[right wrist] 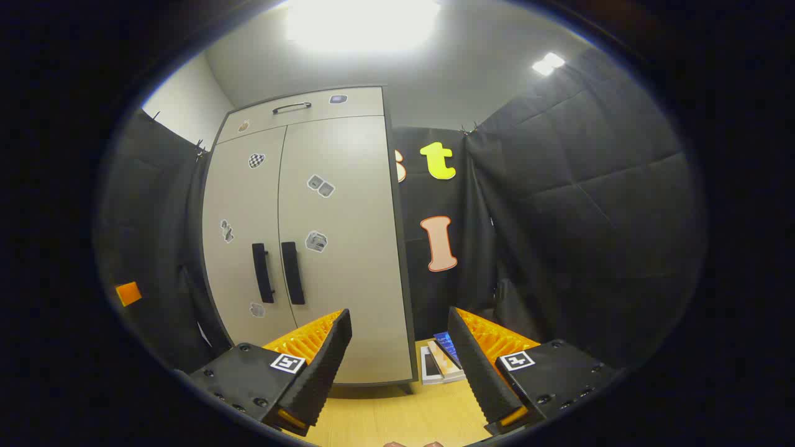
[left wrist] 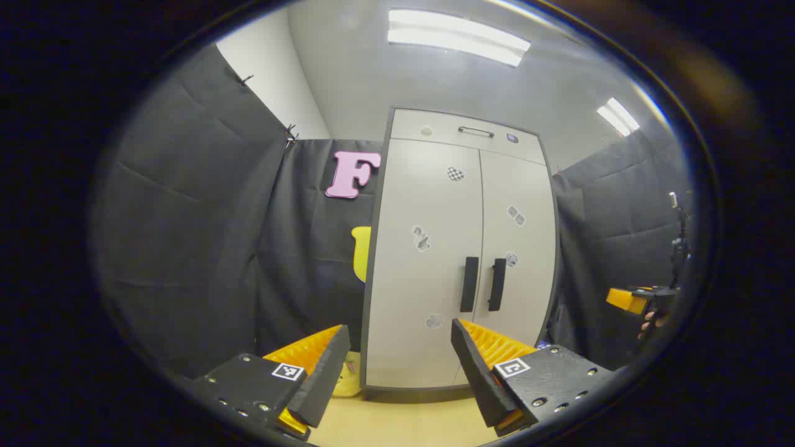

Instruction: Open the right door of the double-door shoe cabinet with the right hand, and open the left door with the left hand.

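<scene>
A pale grey double-door shoe cabinet [left wrist: 459, 248] stands ahead with both doors closed. Its left door handle [left wrist: 469, 284] and right door handle [left wrist: 496, 284] are black vertical bars side by side at the centre seam. My left gripper [left wrist: 400, 357] is open and empty, well short of the cabinet front. In the right gripper view the same cabinet [right wrist: 310, 236] sits left of centre, with the left handle [right wrist: 262, 272] and right handle [right wrist: 293, 272]. My right gripper [right wrist: 400, 347] is open and empty, aimed past the cabinet's right edge. The right gripper [left wrist: 640, 300] also appears far right, held by a hand.
A drawer with a handle [left wrist: 476, 131] tops the cabinet. Black cloth walls close in on both sides. A few books [right wrist: 441, 363] lie on the wooden floor [right wrist: 404, 416] right of the cabinet. A yellow object [left wrist: 346, 382] sits on the floor at its left.
</scene>
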